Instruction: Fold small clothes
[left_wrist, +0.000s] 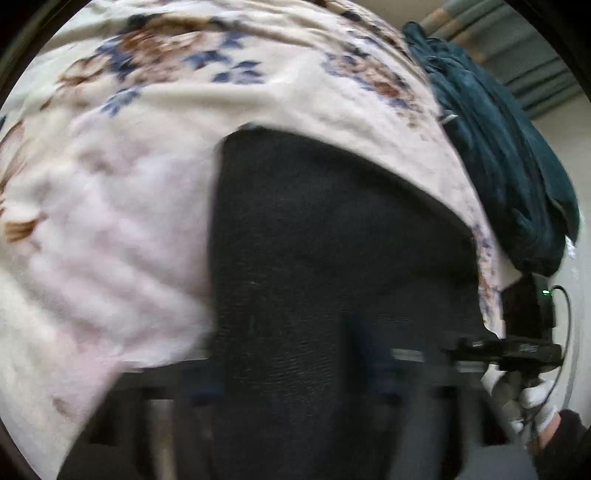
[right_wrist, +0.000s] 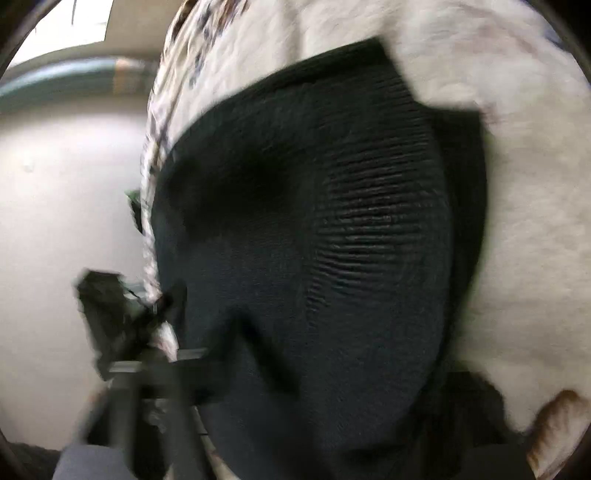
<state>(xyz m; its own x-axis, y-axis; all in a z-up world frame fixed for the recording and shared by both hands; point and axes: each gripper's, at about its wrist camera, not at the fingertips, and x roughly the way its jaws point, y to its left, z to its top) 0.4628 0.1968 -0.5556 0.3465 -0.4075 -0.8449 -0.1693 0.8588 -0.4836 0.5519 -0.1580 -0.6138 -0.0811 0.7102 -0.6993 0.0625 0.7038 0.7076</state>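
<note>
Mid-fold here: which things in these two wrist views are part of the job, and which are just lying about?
Part of the job:
- black knit garment, spread flat on the floral blanket
- right gripper

Lying about:
- dark teal cloth, bunched at the blanket's edge

I see a black garment (left_wrist: 332, 258) of matt ribbed knit filling the middle of both views; in the right wrist view its fine ridges (right_wrist: 369, 221) show plainly right of centre. Under it lies a cream blanket (left_wrist: 110, 221), a soft, fleecy cloth with a slightly nubbly nap and a printed pattern of brown and blue flowers toward the top of the left view. At the upper right there I make out a dark teal cloth (left_wrist: 509, 166), plush and matt, crumpled in folds. At the lower right a hand (left_wrist: 532, 402) wears a white fabric glove. The wall (right_wrist: 66, 177) at left in the right view looks smooth, pale and matt.
</note>
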